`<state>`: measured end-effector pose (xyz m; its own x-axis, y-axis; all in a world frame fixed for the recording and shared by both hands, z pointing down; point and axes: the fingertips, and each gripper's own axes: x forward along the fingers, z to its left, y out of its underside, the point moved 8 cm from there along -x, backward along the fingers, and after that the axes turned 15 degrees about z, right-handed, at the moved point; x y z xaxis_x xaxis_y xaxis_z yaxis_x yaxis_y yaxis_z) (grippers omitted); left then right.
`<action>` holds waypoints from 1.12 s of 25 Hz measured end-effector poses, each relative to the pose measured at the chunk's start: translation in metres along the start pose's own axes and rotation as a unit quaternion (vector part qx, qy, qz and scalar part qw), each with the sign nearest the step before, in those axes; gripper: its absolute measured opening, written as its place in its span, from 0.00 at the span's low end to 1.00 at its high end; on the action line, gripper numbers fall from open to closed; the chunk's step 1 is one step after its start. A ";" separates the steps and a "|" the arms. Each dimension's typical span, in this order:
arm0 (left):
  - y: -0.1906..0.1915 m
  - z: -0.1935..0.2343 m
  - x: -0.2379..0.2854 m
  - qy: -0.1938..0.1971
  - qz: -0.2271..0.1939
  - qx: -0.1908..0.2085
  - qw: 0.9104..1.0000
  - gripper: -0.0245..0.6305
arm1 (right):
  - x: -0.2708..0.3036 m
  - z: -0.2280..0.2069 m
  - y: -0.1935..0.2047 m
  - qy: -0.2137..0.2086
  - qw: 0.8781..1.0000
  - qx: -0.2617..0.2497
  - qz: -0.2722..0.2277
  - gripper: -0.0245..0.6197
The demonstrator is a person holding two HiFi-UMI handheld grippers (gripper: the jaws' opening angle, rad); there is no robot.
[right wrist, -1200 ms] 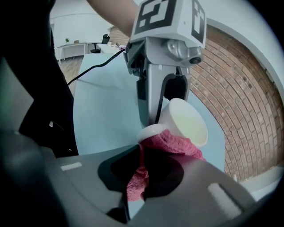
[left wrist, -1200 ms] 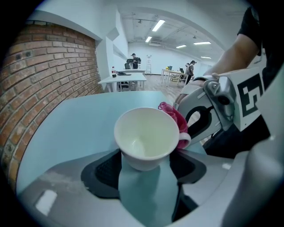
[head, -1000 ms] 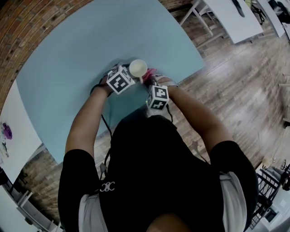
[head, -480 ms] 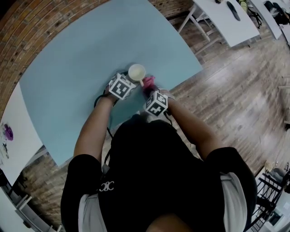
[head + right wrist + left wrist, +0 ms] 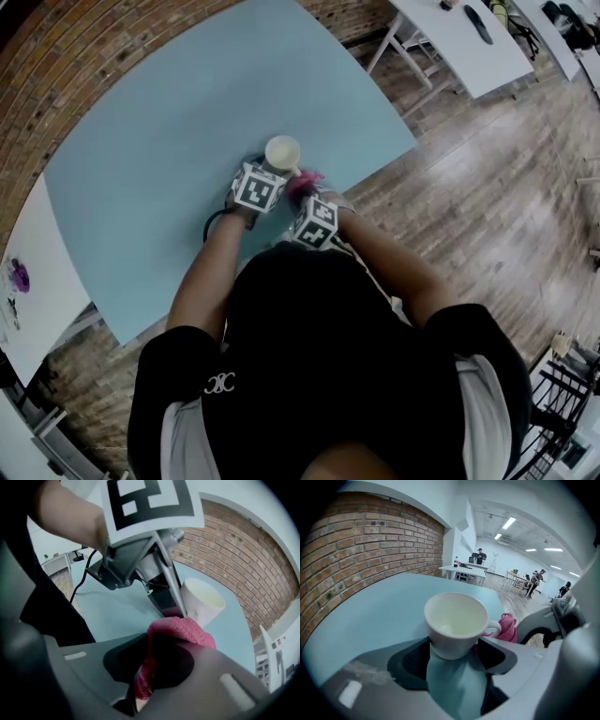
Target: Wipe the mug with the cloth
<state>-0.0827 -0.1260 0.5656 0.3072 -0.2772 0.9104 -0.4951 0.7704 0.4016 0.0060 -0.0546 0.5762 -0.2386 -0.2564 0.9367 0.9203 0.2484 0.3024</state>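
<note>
A cream-white mug (image 5: 283,152) stands on the light blue table (image 5: 141,141) near its front edge. My left gripper (image 5: 272,170) is shut on the mug's lower body. In the left gripper view the mug (image 5: 457,623) sits between both pads, empty, with its handle toward the right. My right gripper (image 5: 303,194) is shut on a bunched pink cloth (image 5: 306,182). In the right gripper view the cloth (image 5: 180,632) bulges out of the jaws just short of the mug (image 5: 202,603), beside the left gripper (image 5: 140,559). Whether cloth and mug touch is hidden.
The table's edge runs close behind the grippers, with wooden floor (image 5: 487,187) beyond. A black cable (image 5: 214,225) trails from the left gripper. A brick wall (image 5: 356,550) borders the table's far side. White tables (image 5: 469,37) and people stand far off.
Both marker cubes have rolled. The right gripper with the cloth has shifted a little along the mug's handle side. The mug stays held in the same spot.
</note>
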 end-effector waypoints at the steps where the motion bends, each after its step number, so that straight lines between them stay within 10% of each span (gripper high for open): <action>1: 0.000 0.000 0.000 0.004 -0.003 -0.003 1.000 0.55 | -0.002 0.000 0.000 -0.001 1.000 -0.001 -0.009 0.10; 9: 0.033 0.012 -0.025 0.069 -0.091 -0.089 0.989 0.57 | -0.031 -0.007 0.020 -0.072 0.992 0.067 -0.078 0.10; 22: 0.109 0.022 -0.073 -0.042 -0.197 -0.192 0.961 0.04 | -0.080 -0.037 0.045 -0.090 0.959 0.208 -0.172 0.10; 28: 0.116 0.033 -0.078 -0.038 -0.201 -0.194 0.960 0.04 | -0.077 -0.057 0.042 -0.104 0.950 0.231 -0.181 0.10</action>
<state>-0.1909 -0.0342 0.5442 0.3420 -0.6260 0.7008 -0.0052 0.7445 0.6676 0.0804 -0.0774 0.5067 -0.6141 -0.2244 0.7567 0.5430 0.5757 0.6113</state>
